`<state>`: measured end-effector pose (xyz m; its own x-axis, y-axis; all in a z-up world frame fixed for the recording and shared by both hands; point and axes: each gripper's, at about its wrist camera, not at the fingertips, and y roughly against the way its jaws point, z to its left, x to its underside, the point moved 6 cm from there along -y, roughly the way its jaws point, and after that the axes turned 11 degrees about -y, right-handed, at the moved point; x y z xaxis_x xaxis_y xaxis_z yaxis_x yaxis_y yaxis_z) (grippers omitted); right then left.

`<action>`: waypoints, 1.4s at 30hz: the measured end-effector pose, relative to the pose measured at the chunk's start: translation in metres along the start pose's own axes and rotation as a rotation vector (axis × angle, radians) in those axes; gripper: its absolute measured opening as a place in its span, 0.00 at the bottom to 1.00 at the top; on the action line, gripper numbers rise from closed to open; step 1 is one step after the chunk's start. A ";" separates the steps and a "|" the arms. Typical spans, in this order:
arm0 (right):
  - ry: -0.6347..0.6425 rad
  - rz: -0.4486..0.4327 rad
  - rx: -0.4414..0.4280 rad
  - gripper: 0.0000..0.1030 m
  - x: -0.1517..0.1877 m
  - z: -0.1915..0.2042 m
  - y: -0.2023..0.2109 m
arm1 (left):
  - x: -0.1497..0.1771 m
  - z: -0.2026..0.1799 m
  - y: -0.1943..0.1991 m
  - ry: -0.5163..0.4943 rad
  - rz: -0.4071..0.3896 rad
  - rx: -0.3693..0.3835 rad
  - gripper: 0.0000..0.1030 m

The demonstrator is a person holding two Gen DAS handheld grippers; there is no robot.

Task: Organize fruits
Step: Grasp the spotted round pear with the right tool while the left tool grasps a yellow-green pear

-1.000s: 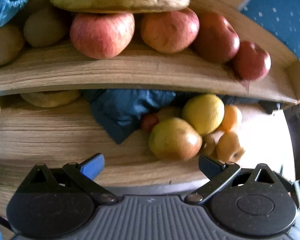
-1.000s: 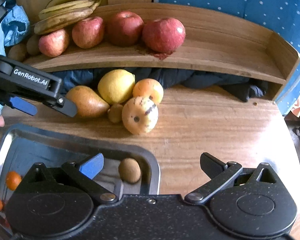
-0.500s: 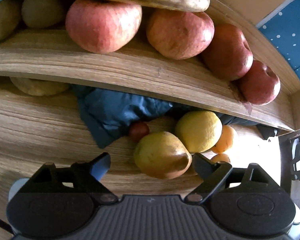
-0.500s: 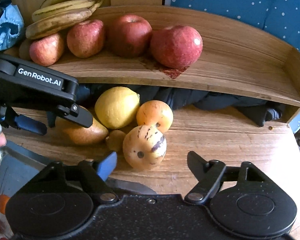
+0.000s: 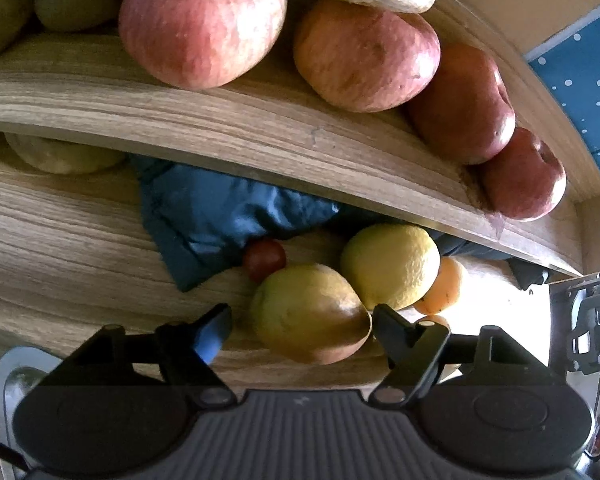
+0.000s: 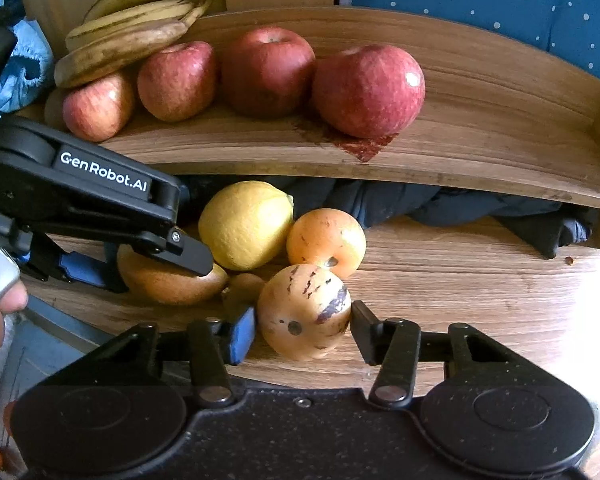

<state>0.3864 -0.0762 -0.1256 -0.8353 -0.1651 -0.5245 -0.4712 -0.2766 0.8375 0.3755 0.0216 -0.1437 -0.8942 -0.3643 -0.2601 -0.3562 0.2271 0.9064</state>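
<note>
Wood-grain tabletop runs under a curved wooden shelf holding 4 red apples and bananas, well beyond both tools. The right gripper has just been closing; its jaws flank a speckled yellow fruit, both tips at its sides, though whether the pads press I cannot tell. Just past it lie an orange and a lemon. The left gripper has also been narrowing, a pear between its jaws: the right tip meets the skin, the left blue pad stands clear. A small red fruit and dark blue cloth lie just ahead.
</note>
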 end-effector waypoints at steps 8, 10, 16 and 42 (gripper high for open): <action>-0.045 -0.018 -0.035 0.51 0.000 -0.004 0.000 | -0.001 0.002 0.003 0.032 0.003 0.024 0.67; -0.051 -0.026 -0.034 0.51 0.000 -0.005 0.000 | 0.000 0.001 0.002 0.033 0.004 0.025 0.67; -0.084 -0.030 -0.044 0.52 0.002 -0.008 -0.001 | 0.003 0.001 0.001 0.038 -0.003 0.028 0.66; -0.122 -0.052 -0.071 0.50 0.017 -0.018 0.003 | 0.018 -0.009 0.008 -0.031 -0.015 0.043 0.59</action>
<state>0.3761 -0.0971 -0.1345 -0.8407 -0.0337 -0.5405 -0.4969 -0.3490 0.7946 0.3588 0.0084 -0.1377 -0.8963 -0.3402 -0.2845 -0.3806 0.2608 0.8872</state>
